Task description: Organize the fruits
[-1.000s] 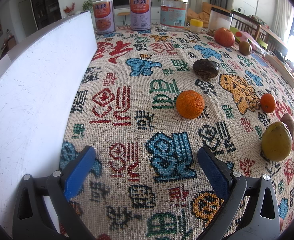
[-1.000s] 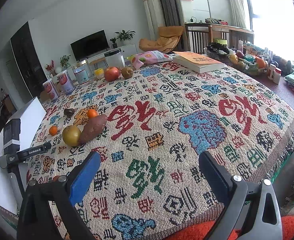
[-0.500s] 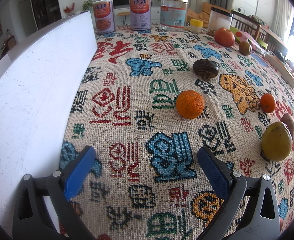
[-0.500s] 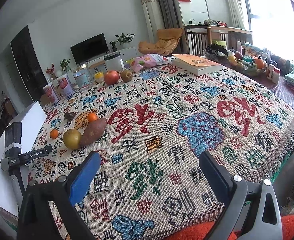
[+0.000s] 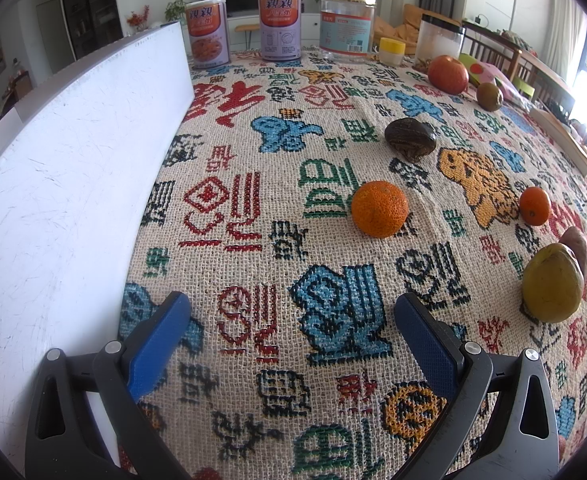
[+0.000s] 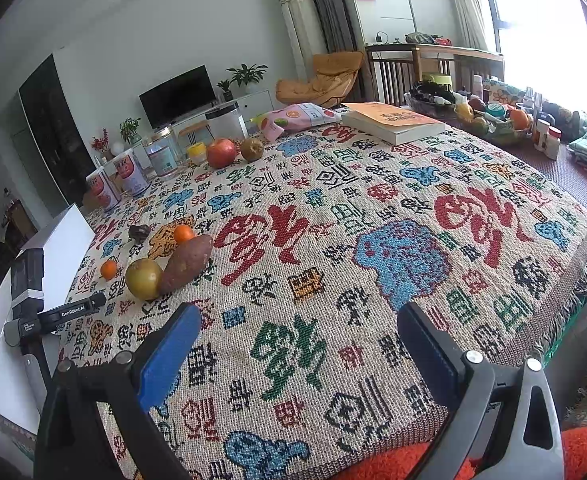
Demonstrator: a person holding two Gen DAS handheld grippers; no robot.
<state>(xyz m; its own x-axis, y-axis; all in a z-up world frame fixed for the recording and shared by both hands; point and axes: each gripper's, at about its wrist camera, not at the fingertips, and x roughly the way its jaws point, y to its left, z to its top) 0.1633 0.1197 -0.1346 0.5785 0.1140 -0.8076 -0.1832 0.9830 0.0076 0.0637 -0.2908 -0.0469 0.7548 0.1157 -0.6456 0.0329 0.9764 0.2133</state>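
Note:
On the patterned tablecloth lie an orange (image 5: pixel 379 209), a dark brown fruit (image 5: pixel 410 139), a small mandarin (image 5: pixel 534 205), a yellow-green pear (image 5: pixel 552 288) and a sweet potato (image 6: pixel 186 263). A red apple (image 5: pixel 448 74) and a brownish fruit (image 5: pixel 489 96) sit farther back. My left gripper (image 5: pixel 292 334) is open, low over the cloth, short of the orange. My right gripper (image 6: pixel 299 346) is open and empty over the near middle of the table, far from the fruits. The left gripper's body (image 6: pixel 49 316) shows at the left of the right wrist view.
A white board (image 5: pixel 69 184) runs along the table's left side. Two cans (image 5: pixel 279 26), a clear jar (image 5: pixel 346 24), a white canister (image 5: pixel 440 42) and a small yellow-lidded jar (image 5: pixel 392 51) stand at the back. A book (image 6: pixel 393 122) and snack bag (image 6: pixel 297 117) lie far right.
The right wrist view has shifted slightly, so the table sits a little lower and farther in frame. The left gripper and the fruits have not moved.

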